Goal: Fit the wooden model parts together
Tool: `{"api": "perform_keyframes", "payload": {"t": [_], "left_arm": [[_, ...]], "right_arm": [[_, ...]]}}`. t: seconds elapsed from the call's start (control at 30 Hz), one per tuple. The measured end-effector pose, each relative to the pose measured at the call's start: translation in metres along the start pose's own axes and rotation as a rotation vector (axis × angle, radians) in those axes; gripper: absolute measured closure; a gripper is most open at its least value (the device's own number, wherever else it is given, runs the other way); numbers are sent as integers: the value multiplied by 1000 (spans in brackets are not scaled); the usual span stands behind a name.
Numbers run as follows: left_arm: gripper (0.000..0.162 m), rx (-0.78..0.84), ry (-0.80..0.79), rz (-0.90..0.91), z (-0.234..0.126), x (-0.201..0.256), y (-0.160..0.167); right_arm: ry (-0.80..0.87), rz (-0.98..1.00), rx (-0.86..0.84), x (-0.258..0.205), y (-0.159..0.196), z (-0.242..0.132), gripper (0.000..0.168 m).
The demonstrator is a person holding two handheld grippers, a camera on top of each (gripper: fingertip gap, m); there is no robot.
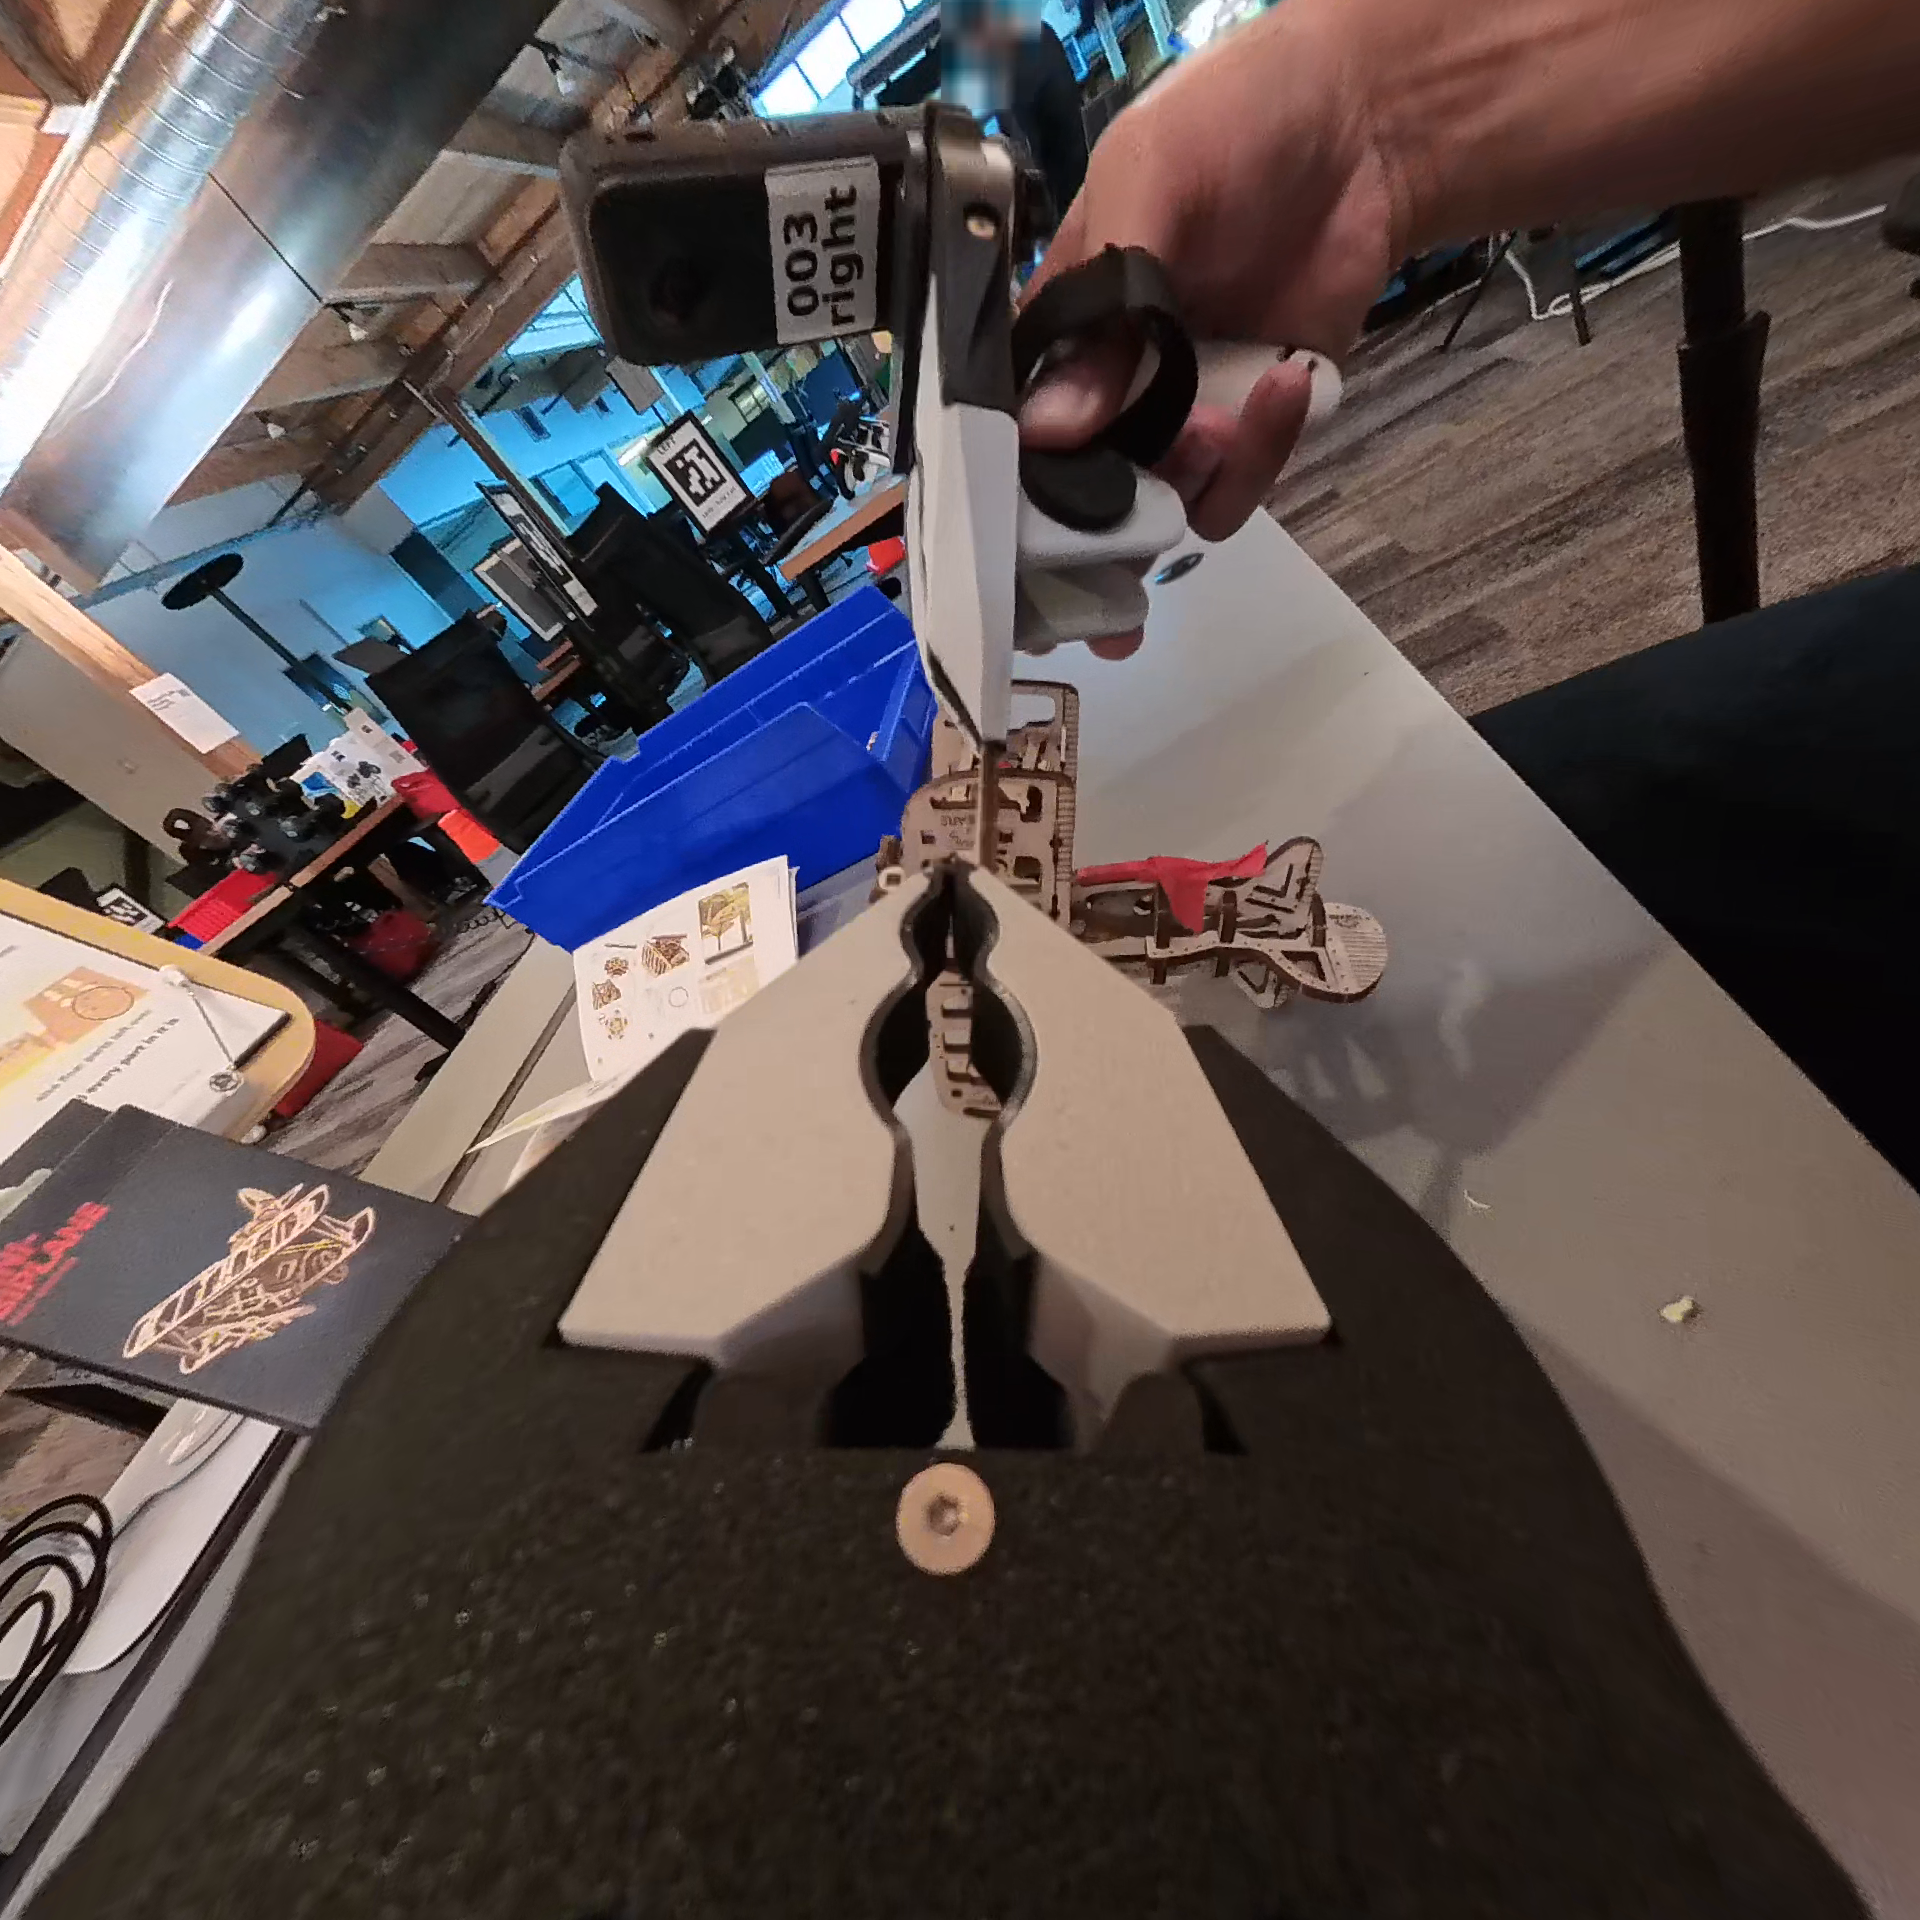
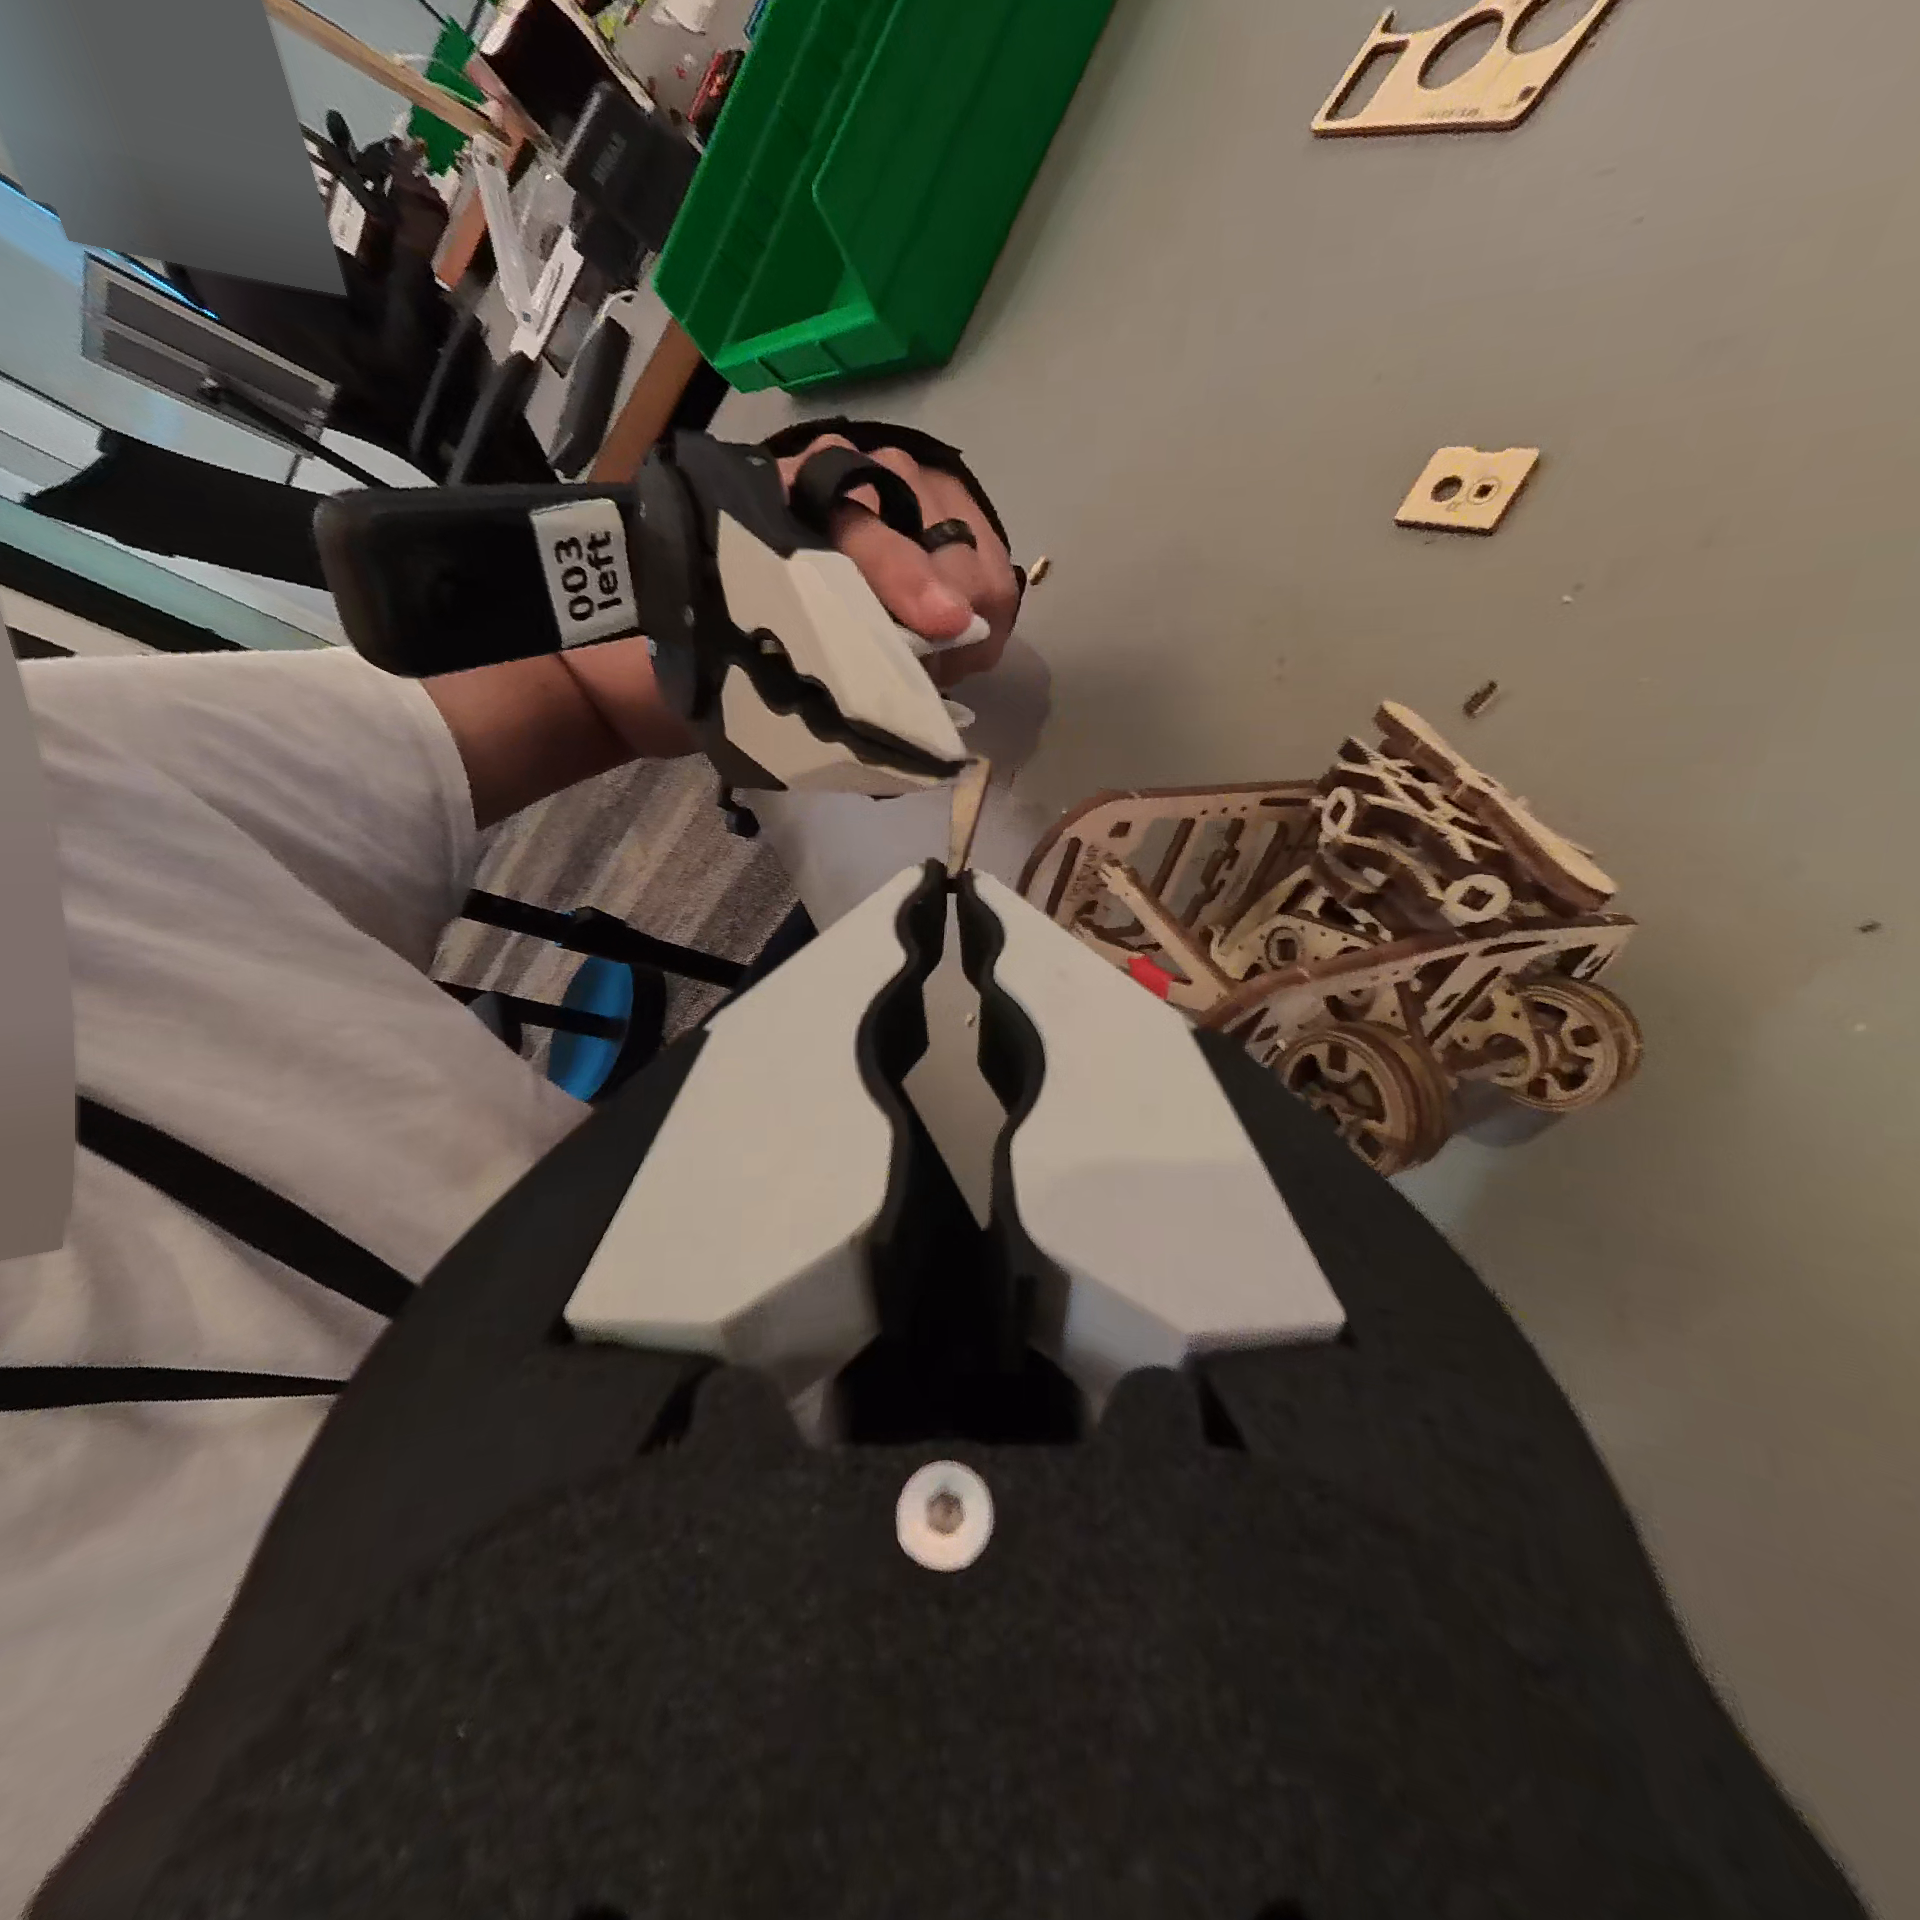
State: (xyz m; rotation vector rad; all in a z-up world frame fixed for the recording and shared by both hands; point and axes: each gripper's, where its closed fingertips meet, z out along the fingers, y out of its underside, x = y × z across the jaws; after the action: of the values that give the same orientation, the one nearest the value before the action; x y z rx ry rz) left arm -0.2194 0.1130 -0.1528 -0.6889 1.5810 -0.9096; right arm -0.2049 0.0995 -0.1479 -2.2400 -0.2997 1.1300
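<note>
A thin wooden strip (image 2: 966,821) spans between my two grippers above the grey table. My right gripper (image 2: 948,883) is shut on its near end. My left gripper (image 2: 961,764) is shut on its far end. In the left wrist view the left gripper (image 1: 951,878) holds the strip (image 1: 982,810) from below and the right gripper (image 1: 987,732) comes down on it from above. The partly built wooden car model (image 2: 1351,935) stands on the table just beyond, with red tape on it (image 1: 1195,914). Another wooden piece (image 1: 961,1039) shows through the gap between the left fingers.
A blue bin (image 1: 748,790) and an instruction sheet (image 1: 686,956) lie left of the model. A black booklet (image 1: 208,1268) is at the near left. A green bin (image 2: 862,187) and two leftover wooden sheets (image 2: 1455,62) (image 2: 1465,488) lie on the table (image 2: 1714,623). Less than 4 cm separates the two grippers' tips.
</note>
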Motion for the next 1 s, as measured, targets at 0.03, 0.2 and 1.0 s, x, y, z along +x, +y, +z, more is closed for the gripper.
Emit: {"api": "perform_keyframes", "payload": {"t": [0.03, 0.2, 1.0], "left_arm": [[162, 3, -5, 1, 0, -1, 0], [137, 27, 61, -26, -3, 6, -3], [162, -724, 226, -135, -47, 31, 130]], "right_arm": [[6, -1, -1, 1, 0, 0, 168], [11, 11, 2, 3, -1, -2, 168], [24, -71, 128, -22, 58, -36, 168]]}}
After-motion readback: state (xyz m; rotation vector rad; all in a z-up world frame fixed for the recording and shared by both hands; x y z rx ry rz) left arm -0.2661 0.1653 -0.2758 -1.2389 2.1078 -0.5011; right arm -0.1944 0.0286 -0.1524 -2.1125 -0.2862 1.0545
